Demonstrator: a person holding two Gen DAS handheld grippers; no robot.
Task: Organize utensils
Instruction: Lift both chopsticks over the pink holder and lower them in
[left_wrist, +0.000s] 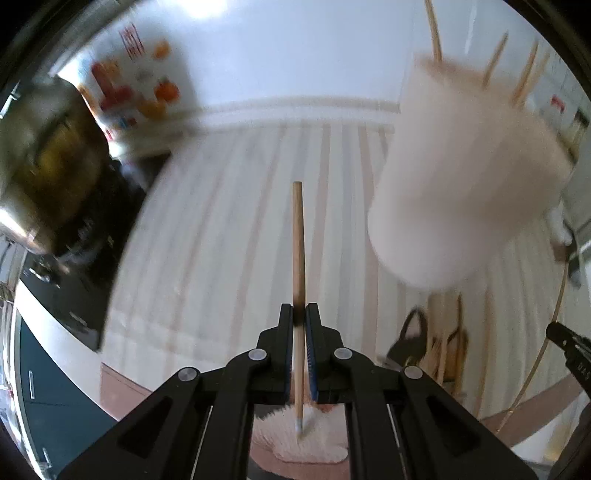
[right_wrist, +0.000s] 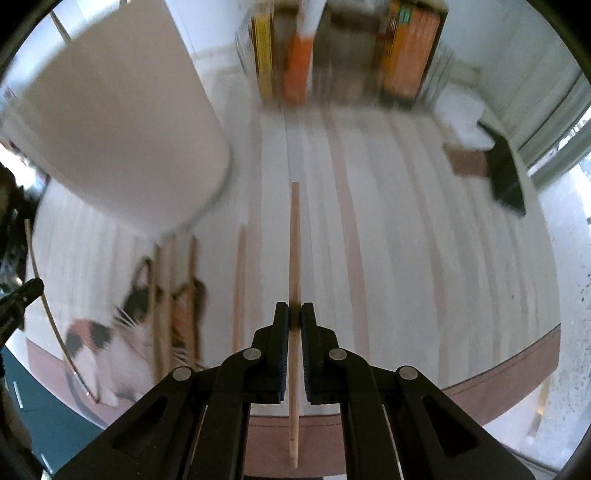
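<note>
Striped cloth (left_wrist: 229, 221) covers the table on which the sorting is done. One wooden chopstick (left_wrist: 297, 243) is pinched by the closed left gripper (left_wrist: 300, 314), another chopstick (right_wrist: 294, 251) by the closed right gripper (right_wrist: 294, 314), each taken near mid-length. Such sticks are judged light, stiff and smooth, so slipping or pivoting is likely. A white holder (left_wrist: 465, 177) with sticks stands nearby.

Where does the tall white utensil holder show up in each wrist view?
Left wrist: white utensil holder fills the upper right, wooden sticks standing in it.
Right wrist: the same holder fills the upper left.
Shared landmark: the calico cat below the striped table, lower left here, lower right in the left view.
</note>
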